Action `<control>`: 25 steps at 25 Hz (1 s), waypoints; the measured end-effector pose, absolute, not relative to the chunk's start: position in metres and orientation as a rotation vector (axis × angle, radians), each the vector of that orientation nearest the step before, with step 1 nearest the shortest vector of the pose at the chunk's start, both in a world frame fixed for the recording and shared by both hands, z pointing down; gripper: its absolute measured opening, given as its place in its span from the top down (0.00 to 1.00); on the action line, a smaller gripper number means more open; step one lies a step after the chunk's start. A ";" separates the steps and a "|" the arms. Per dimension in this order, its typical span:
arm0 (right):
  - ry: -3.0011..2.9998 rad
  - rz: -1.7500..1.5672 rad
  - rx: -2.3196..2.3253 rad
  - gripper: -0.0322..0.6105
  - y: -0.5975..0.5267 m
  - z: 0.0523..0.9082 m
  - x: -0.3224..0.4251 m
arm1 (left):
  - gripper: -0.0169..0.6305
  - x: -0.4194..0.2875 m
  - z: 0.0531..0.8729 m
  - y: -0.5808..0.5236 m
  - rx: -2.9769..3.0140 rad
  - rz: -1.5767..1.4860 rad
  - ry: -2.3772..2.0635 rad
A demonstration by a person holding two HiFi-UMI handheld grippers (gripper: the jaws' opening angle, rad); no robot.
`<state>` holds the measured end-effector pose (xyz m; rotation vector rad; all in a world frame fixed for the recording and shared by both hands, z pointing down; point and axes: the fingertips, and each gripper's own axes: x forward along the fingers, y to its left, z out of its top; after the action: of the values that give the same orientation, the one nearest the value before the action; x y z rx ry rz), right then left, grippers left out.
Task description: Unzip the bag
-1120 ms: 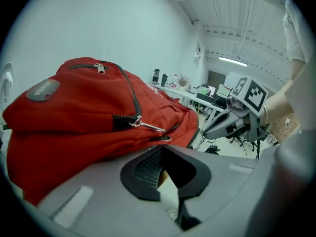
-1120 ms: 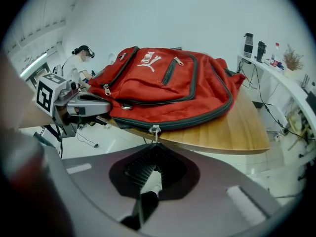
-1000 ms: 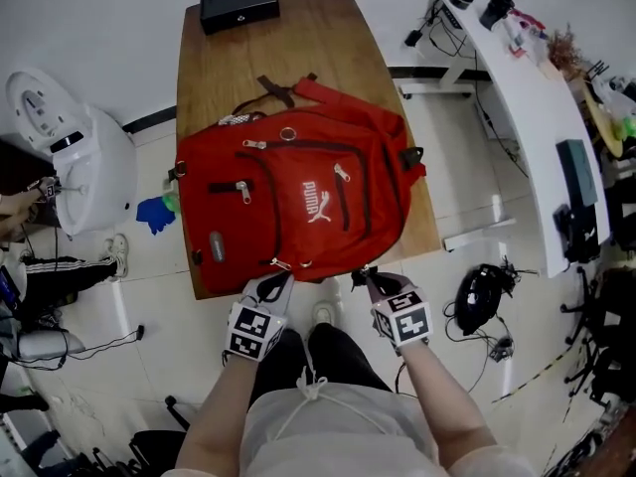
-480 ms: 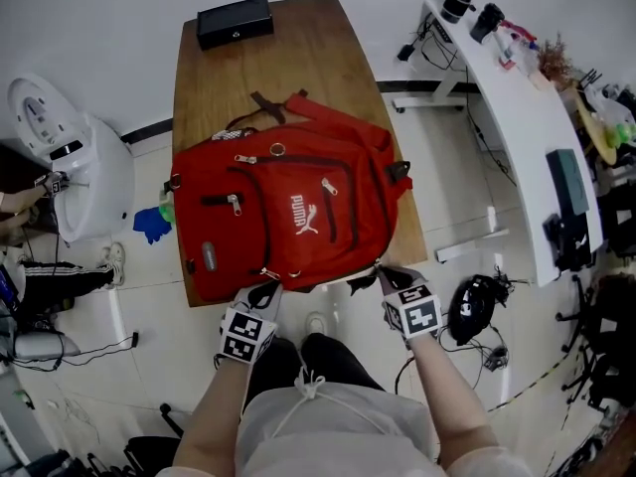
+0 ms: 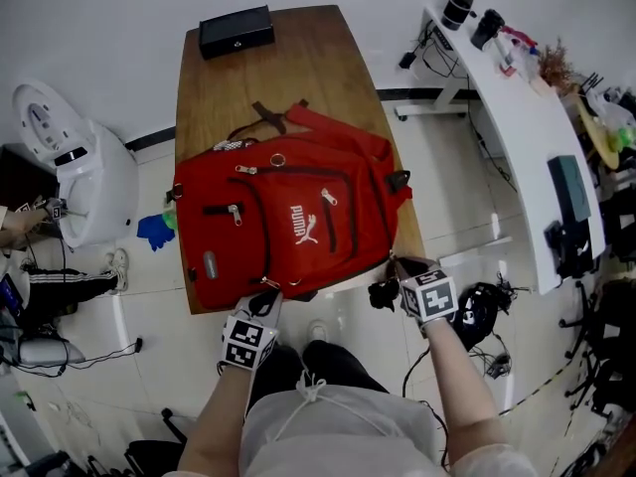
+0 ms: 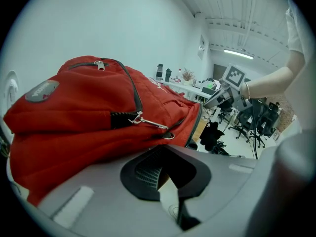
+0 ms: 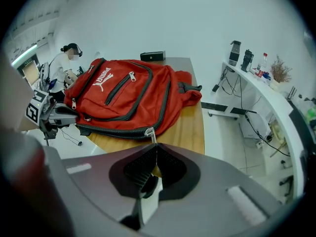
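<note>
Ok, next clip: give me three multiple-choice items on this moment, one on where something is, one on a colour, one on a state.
1. Where is the black box?
A. At the far end of the table, beyond the backpack
B. Under the table
C. On top of the backpack

2. What colour is the backpack?
A. Blue
B. Green
C. Red

3. How is the right gripper?
A. Open above the table
B. Shut on a zipper pull
C. Shut on nothing, away from the backpack

Key: 1 A, the head view shows the box on the wood past the backpack. 2 C, every view shows red fabric. 3 B, the right gripper view shows the silver pull running in between closed jaws.
</note>
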<state>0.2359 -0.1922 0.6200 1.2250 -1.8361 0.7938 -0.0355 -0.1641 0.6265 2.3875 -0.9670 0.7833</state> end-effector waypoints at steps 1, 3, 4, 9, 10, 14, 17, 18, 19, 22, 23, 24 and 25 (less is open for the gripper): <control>-1.836 0.798 1.222 0.93 -0.195 0.620 0.239 | 0.96 -0.035 0.627 -0.164 2.383 0.783 -0.969; -1.836 0.799 1.221 0.93 -0.201 0.619 0.241 | 0.96 -0.035 0.627 -0.165 2.377 0.783 -0.969; -1.837 0.800 1.222 0.93 -0.203 0.618 0.241 | 0.96 -0.036 0.627 -0.164 2.375 0.783 -0.969; -1.837 0.822 1.234 0.92 -0.206 0.620 0.242 | 0.96 -0.036 0.626 -0.164 2.357 0.784 -0.989; -1.835 0.829 1.240 0.92 -0.206 0.621 0.242 | 0.96 -0.036 0.626 -0.164 2.350 0.784 -0.996; -1.785 0.761 1.345 0.91 -0.211 0.618 0.256 | 0.96 -0.035 0.622 -0.163 2.326 0.787 -1.007; -1.788 0.651 1.453 0.93 -0.216 0.600 0.266 | 0.96 -0.034 0.614 -0.157 2.336 0.785 -1.017; -1.818 0.635 1.473 0.94 -0.216 0.592 0.264 | 0.96 -0.034 0.611 -0.155 2.338 0.779 -1.024; -1.855 0.622 1.487 0.94 -0.214 0.584 0.261 | 0.96 -0.034 0.608 -0.152 2.340 0.769 -1.032; -1.989 0.577 1.490 0.94 -0.202 0.560 0.241 | 0.96 -0.034 0.590 -0.139 2.355 0.702 -1.055; -2.030 0.568 1.484 0.94 -0.195 0.553 0.232 | 0.96 -0.034 0.580 -0.134 2.368 0.666 -1.064; -2.067 0.566 1.479 0.94 -0.189 0.546 0.222 | 0.96 -0.034 0.568 -0.130 2.385 0.627 -1.074; -2.100 0.566 1.477 0.94 -0.181 0.541 0.214 | 0.96 -0.034 0.556 -0.127 2.405 0.590 -1.088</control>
<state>0.2135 -0.1813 0.5406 1.4767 -2.0997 0.5660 -0.0339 -0.1265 0.5561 2.4048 -1.0878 0.5901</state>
